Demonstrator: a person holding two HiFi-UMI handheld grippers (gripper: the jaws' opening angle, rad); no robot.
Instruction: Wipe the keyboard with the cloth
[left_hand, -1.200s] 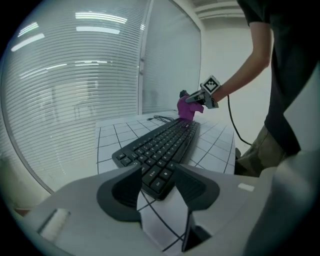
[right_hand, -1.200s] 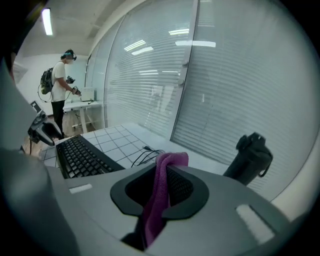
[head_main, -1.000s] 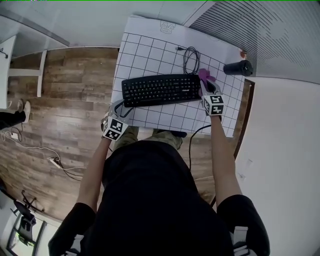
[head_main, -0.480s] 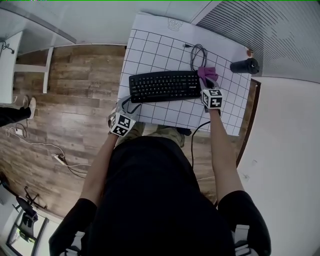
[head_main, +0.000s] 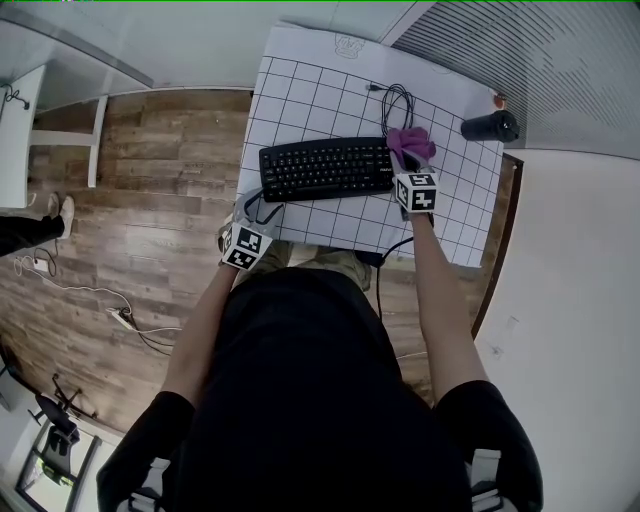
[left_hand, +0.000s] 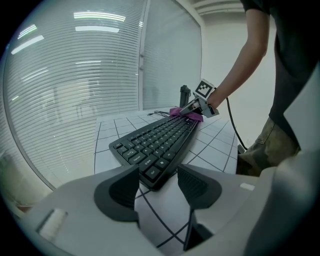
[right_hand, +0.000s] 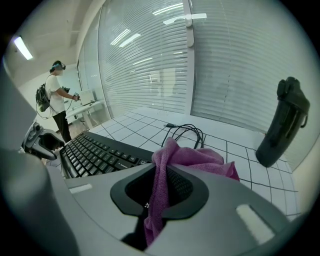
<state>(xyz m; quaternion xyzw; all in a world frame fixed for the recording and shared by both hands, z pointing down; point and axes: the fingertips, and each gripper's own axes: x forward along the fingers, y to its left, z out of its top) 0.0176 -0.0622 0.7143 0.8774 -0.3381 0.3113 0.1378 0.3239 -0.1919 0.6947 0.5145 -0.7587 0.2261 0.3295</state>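
Observation:
A black keyboard (head_main: 325, 168) lies across the white gridded mat (head_main: 300, 100). My right gripper (head_main: 408, 162) is shut on a purple cloth (head_main: 410, 143), which bunches over the keyboard's right end. In the right gripper view the cloth (right_hand: 192, 157) hangs pinched between the jaws of my right gripper (right_hand: 161, 189), with the keys (right_hand: 95, 152) to the left. My left gripper (head_main: 256, 210) stands open at the keyboard's near left corner. In the left gripper view that corner (left_hand: 152, 172) sits between the spread jaws of my left gripper (left_hand: 157, 187), and the pads do not press on it.
A black cylindrical bottle (head_main: 488, 128) stands at the mat's far right. The keyboard's coiled cable (head_main: 397, 105) lies just behind the cloth. The table's near edge runs right under both grippers. Another person (right_hand: 56, 95) stands far off by the blinds.
My right gripper has carried the cloth forward and in toward the keyboard's right end. The left gripper has stayed at the near left corner.

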